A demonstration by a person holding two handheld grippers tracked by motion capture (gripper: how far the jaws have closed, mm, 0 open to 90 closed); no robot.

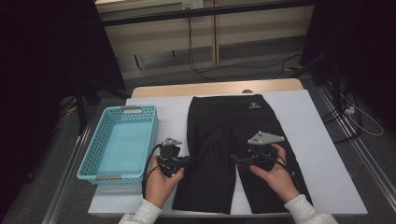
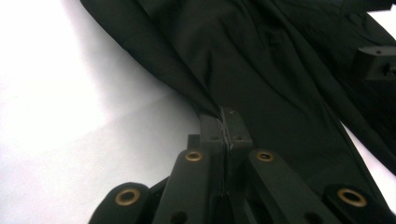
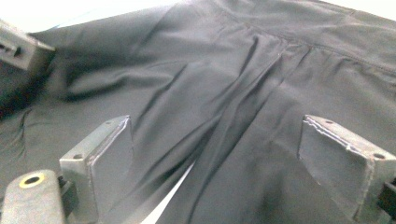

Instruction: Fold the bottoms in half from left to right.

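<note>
Black fabric shorts (image 1: 233, 144) flat on white sheet (image 1: 317, 140) over table, waistband at far edge, legs toward person. Left gripper (image 2: 223, 122) pinched tight on outer edge of left leg, cloth bunched at closed tips. Right gripper (image 3: 215, 154) over inner part of right leg, jaws spread wide, nothing clamped, fabric beneath them. Turquoise perforated plastic basket (image 1: 152, 128) just left of shorts.
</note>
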